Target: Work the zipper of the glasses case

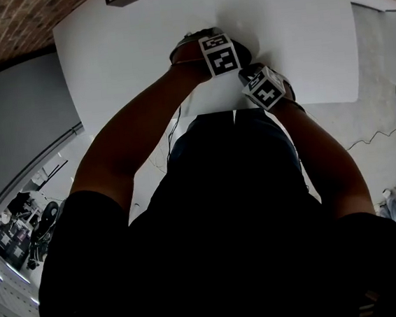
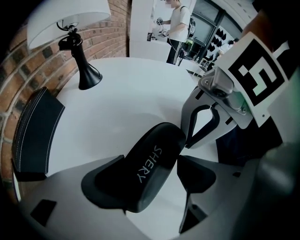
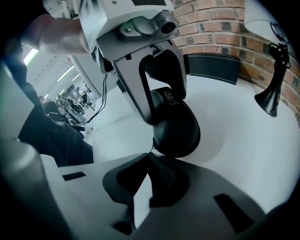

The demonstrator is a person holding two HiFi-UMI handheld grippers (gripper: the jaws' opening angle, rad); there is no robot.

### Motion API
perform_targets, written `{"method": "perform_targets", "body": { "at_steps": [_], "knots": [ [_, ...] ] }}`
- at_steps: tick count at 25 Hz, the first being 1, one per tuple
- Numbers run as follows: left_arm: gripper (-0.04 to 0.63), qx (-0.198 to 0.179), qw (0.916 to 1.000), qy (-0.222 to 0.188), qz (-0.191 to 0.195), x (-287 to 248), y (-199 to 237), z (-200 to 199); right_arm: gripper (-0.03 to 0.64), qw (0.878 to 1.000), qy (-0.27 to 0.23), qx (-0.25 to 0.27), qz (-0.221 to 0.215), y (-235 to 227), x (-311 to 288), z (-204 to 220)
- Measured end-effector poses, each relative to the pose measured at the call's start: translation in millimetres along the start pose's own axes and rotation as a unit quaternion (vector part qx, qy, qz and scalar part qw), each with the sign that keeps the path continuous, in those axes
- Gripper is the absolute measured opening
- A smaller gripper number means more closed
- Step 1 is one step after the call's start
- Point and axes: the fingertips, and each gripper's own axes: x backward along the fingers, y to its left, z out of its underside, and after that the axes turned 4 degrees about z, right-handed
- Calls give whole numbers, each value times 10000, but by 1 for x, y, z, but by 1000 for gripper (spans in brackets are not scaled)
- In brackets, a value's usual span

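Nearest the lens in the right gripper view, the right gripper (image 3: 150,157) has its dark wedge-shaped fingers (image 3: 171,183) pressed together. At their very tips they pinch a thin zipper pull (image 3: 151,151) at the near end of the glasses case (image 3: 178,129). The left gripper (image 2: 152,161) comes down on the case from above, its fingers (image 2: 105,183) clamped across the shell, one pad on each long side. Case and grippers sit close together over the near part of the white counter (image 2: 122,98), in front of the person's dark torso (image 1: 228,242); whether the case rests on the surface or hangs just above it I cannot tell. As I judge it, the grasping is done and the slide itself is the step in hand: one side braces the case and the other has the tab. The next move calls for drawing the pull along the curved seam, following the rim rather than tugging straight away from it, while the left grip holds firm so the case does not twist. How far the zip is run I cannot make out. The case looks like a rigid, matte black shell, oblong with rounded ends and pale lettering on its lid; the gripper frames are smooth pale plastic. Behind stand a black-stemmed lamp (image 2: 82,65) with a white shade, a black stitched panel (image 2: 35,131) and a brick wall (image 3: 220,23).
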Motion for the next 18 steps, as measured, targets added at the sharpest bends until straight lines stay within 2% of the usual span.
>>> {"method": "perform_targets", "body": {
  "at_steps": [5,18],
  "knots": [
    [371,43,9999,-88,24,2,0,4,5,9999,16,45,91,-1,0,-2],
    [371,-515,9986,-117,44,7,-5,1,34,9997,91,-66,206,-16,16,14]
  ]
}}
